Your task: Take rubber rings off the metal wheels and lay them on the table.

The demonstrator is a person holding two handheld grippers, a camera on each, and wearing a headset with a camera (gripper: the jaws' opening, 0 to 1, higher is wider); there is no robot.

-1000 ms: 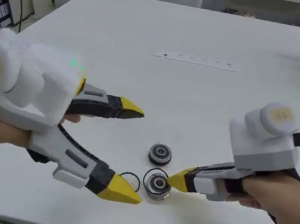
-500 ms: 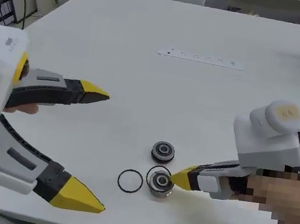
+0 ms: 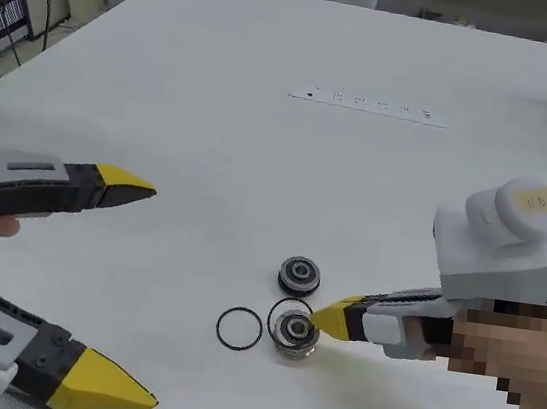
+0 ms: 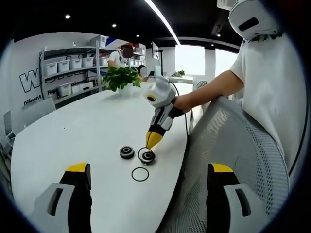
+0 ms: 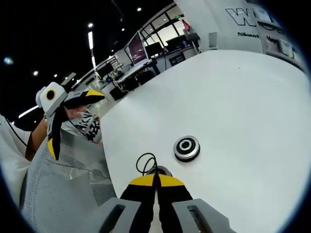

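Note:
Two metal wheels lie near the table's front edge: the far wheel [image 3: 299,274] [image 4: 127,152] [image 5: 186,147] and the near wheel [image 3: 295,331] [image 4: 147,156]. A thin black rubber ring [image 3: 282,313] hangs half off the near wheel. Another loose ring [image 3: 239,328] [image 4: 140,174] lies flat beside it. My right gripper [image 3: 319,318] [image 5: 156,180] is shut, its yellow tips against the near wheel's right edge; whether it pinches the ring I cannot tell. My left gripper [image 3: 153,296] [image 4: 149,167] is open wide and holds nothing, well left of the wheels.
A white power strip [image 3: 367,106] lies mid-table. The front edge of the white table [image 3: 378,178] runs just below the wheels. A grey mesh chair [image 4: 228,145] stands against that edge. A plant [image 4: 121,77] sits at the far end.
My left gripper has drawn back to the left and toward me, away from the wheels, which uncovers the loose ring. The right gripper stays at the near wheel.

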